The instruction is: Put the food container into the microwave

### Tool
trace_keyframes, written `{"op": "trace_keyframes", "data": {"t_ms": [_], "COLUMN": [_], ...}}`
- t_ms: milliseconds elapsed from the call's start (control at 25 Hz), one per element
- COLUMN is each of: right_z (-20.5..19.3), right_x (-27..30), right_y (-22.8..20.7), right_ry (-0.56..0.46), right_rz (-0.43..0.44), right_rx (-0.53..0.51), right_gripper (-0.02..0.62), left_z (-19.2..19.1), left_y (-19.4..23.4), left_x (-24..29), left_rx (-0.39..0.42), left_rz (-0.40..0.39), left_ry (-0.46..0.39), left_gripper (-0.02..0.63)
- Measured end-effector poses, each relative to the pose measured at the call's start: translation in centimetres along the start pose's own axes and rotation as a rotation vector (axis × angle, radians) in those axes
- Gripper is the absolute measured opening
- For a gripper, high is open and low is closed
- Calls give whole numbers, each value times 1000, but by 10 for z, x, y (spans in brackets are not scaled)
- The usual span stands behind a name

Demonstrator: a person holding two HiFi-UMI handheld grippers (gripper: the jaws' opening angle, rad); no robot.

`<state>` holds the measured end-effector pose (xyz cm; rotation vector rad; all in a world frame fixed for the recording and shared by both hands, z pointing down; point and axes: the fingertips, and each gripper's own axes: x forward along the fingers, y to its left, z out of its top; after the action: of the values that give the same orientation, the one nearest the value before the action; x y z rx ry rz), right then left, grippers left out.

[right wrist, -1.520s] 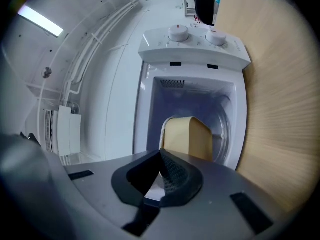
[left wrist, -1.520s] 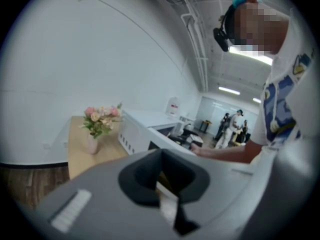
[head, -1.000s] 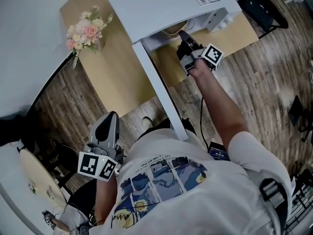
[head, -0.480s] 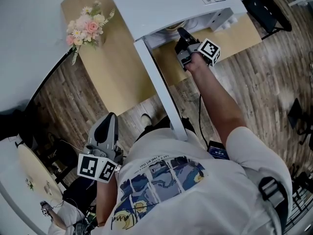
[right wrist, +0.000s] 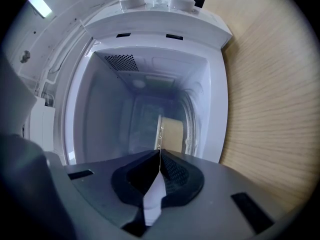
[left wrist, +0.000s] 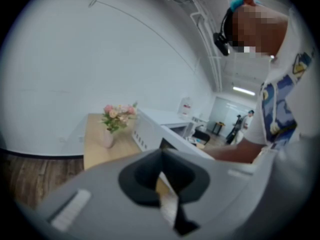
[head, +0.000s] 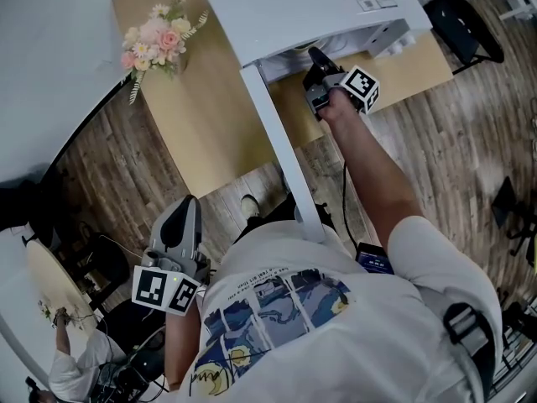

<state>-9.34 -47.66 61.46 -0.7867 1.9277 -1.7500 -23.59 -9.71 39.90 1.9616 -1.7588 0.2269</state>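
Container (right wrist: 172,134) seems to sit deep in the microwave (head: 294,7), straight ahead of the right gripper (right wrist: 159,152) along the line of its fingers. Its outline is hazy, so I judge this from the beige shape at the back of the cavity. The right fingers are pressed together on nothing, at the cavity mouth beside the open door (head: 277,141). The left gripper (left wrist: 161,155), fingers likewise together and empty, hangs low, well apart from the desk (head: 193,116). The right gripper is far nearer for any nudge.
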Motion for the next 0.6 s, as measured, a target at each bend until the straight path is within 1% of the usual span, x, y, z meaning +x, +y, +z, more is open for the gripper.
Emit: {"op": "trace_keyframes", "data": {"t_ms": [240, 600], "right_z": [-2, -8], "right_x": [-1, -16], "right_y": [-4, -2], "right_ry": [-5, -2], "right_rz": [-35, -56], "right_rx": [-31, -49], "right_gripper": [9, 9], "left_z": [-3, -1], "left_y": [6, 11], "left_x": [-4, -10], "left_rx": [-13, -8], "left_rz": [-5, -40], "left_ry": [-9, -27], "left_gripper": [8, 8]}}
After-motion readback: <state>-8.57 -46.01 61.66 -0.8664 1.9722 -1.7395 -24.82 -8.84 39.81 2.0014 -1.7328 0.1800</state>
